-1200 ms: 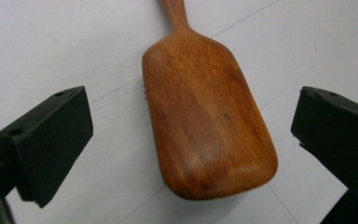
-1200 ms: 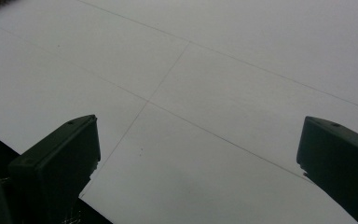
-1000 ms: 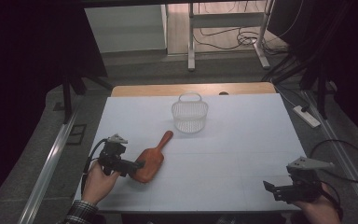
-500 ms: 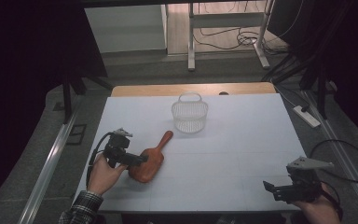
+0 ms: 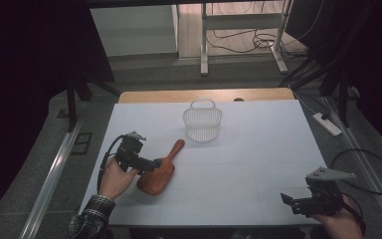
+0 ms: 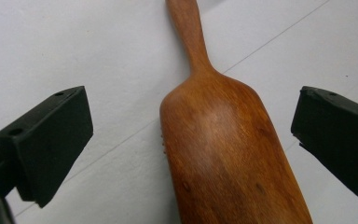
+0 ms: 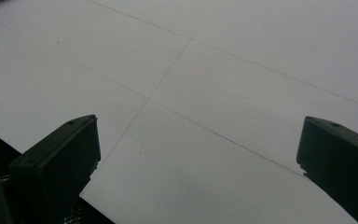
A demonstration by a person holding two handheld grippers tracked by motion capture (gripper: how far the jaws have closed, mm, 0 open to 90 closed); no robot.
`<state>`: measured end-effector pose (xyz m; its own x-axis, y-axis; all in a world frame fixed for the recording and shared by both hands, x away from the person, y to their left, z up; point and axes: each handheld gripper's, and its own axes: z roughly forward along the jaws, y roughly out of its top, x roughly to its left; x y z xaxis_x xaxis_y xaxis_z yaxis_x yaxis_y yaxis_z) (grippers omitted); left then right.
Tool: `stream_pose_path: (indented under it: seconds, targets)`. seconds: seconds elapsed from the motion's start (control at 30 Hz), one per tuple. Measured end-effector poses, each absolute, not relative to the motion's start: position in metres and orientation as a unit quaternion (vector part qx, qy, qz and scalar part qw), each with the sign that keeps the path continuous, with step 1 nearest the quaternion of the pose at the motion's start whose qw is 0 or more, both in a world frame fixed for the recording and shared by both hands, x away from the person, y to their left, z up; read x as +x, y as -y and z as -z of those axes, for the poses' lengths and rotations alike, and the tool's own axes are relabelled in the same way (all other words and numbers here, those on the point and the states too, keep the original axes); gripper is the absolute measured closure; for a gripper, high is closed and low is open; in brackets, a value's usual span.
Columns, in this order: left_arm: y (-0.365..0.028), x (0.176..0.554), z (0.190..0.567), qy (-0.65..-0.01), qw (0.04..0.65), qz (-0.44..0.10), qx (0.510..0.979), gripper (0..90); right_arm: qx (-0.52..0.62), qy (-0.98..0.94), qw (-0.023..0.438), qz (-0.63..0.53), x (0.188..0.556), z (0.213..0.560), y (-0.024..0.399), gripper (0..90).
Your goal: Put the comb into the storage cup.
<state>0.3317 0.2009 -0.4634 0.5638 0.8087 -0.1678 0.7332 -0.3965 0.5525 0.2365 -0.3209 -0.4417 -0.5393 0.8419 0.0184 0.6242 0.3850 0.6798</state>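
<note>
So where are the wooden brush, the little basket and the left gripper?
wooden brush (image 6: 228, 140), left gripper view, on its broad back.
basket (image 5: 202, 124), high view, on its front wall.
left gripper (image 6: 191, 135), left gripper view, midway between its fingertips.

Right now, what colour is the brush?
Reddish-brown wood; the brush shows best in the left gripper view.

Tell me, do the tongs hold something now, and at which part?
Nothing is held. The left tongs are open around the wooden brush head, not touching; the right tongs are open above the table.
</note>
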Motion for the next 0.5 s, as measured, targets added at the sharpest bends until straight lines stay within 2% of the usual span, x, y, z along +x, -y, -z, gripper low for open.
stream_pose_path:
  seconds: [0.5]
  targets:
    - [-0.190, 0.352, 0.466, -0.460, 0.294, -0.054, 0.836, 0.0, 0.450, -0.816, 0.167, -0.324, 0.237, 0.442, 0.321, 0.0]
